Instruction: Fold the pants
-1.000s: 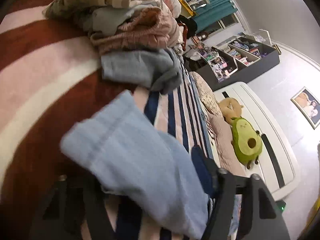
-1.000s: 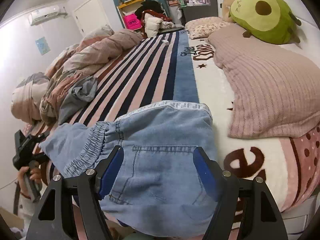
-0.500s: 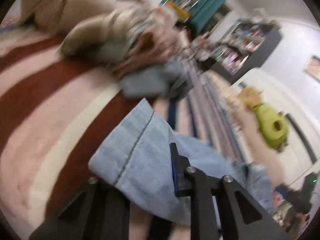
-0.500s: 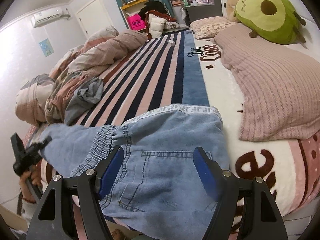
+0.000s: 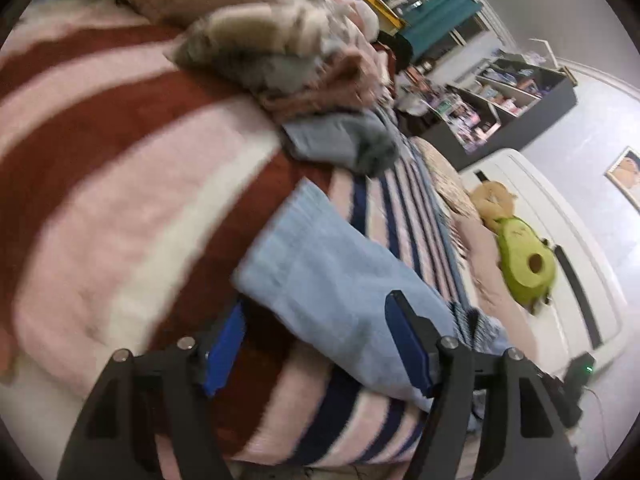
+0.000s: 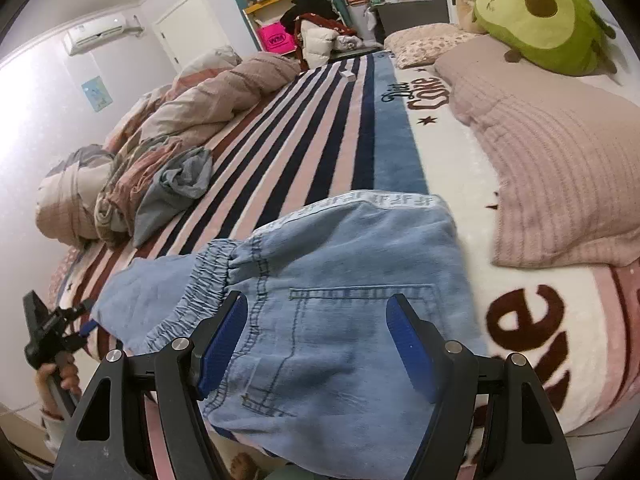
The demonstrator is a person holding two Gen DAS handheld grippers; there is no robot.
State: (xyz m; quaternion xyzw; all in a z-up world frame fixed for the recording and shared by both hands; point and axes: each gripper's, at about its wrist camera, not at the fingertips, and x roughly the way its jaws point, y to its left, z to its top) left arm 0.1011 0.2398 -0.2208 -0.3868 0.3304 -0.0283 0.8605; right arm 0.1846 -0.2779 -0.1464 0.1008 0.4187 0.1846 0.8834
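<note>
The bed (image 6: pixel 312 128) carries everything, its striped blanket (image 5: pixel 120 152) running under the rest. Light-blue denim pants (image 6: pixel 352 300) lie folded on the bed's near edge, waistband toward the left side and one folded leg end (image 5: pixel 320 272) flat on the stripes. A heap of clothes (image 6: pixel 132 184) sits on the bed's left side, a pink quilt (image 6: pixel 560 168) and an avocado plush (image 6: pixel 540 12) on its right. The right gripper (image 6: pixel 316 344) hovers over the pants' pocket, jaws apart, holding nothing. The left gripper (image 5: pixel 316 340) hangs over the leg end, jaws also spread, empty.
</note>
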